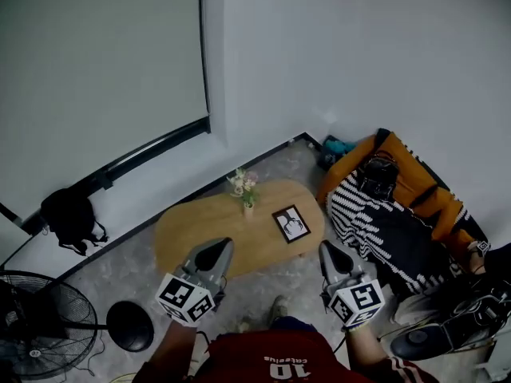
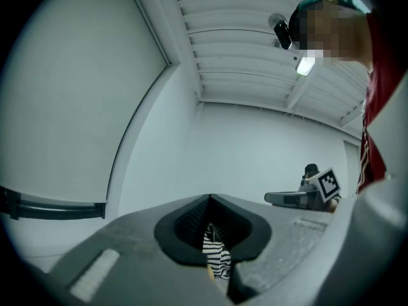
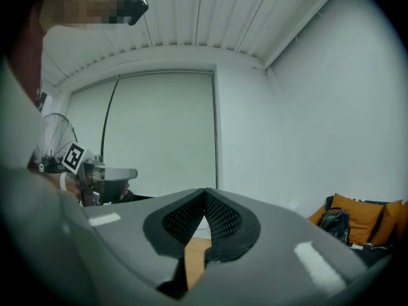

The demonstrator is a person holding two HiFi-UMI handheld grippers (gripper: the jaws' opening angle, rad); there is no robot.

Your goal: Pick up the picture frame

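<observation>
The picture frame (image 1: 291, 223) lies flat on the right part of an oval wooden table (image 1: 200, 230); it has a dark border round a pale picture. My left gripper (image 1: 217, 248) hovers over the table's near edge, left of the frame, with its jaws together and nothing between them. Beyond that near edge, my right gripper (image 1: 326, 250) hangs just short of the frame, also shut and empty. In the left gripper view the jaws (image 2: 209, 197) meet at their tip. The right gripper view shows the same closed jaws (image 3: 204, 190), with a strip of table (image 3: 191, 260) behind them.
A small vase of flowers (image 1: 244, 188) stands at the table's far edge. To the right lies a sofa with orange and striped cushions (image 1: 383, 214) and a black bag (image 1: 379, 174). A fan (image 1: 32, 325), a black backpack (image 1: 70, 218) and a round black base (image 1: 130, 325) are at the left.
</observation>
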